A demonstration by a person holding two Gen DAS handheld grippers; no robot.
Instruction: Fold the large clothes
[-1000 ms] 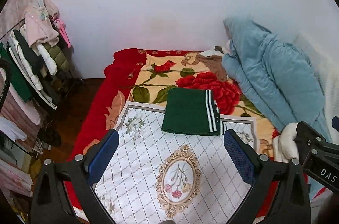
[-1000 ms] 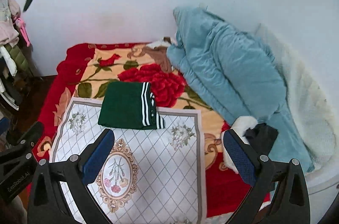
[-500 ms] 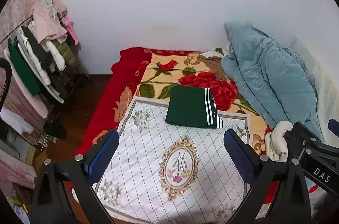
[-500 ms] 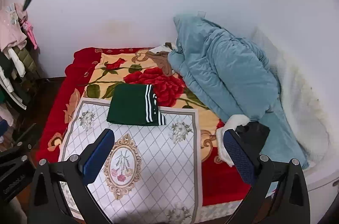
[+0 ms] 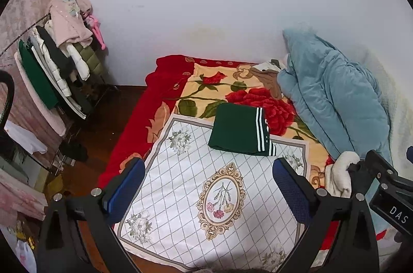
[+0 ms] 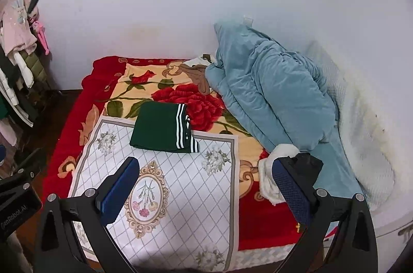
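Left wrist view looks down over a bed covered by a red fleece blanket printed with large roses. Along its right side lies a bulky pale-blue quilted duvet, heaped against the white wall, with a rumpled cream fleece cloth just below its near end. Over the near half of the blanket is spread a white rectangular cloth with a grey diamond grid and a gold-framed floral medallion. At the room's left stands a clothes rack hung with pink, white, black and green garments over a dark wooden floor.

The task's item, a dark-green garment folded into a flat rectangle with white stripes along its right edge, rests straddling the far edge of the white cloth, partly on the rose print, well apart from both tools.

The left gripper hangs above the near part of the white cloth, its blue-padded fingers spread wide with nothing between them. The right gripper is likewise spread wide and empty, hovering over the bed's near right portion; in its view a dark folded item sits on the cream cloth, too indistinct to identify.
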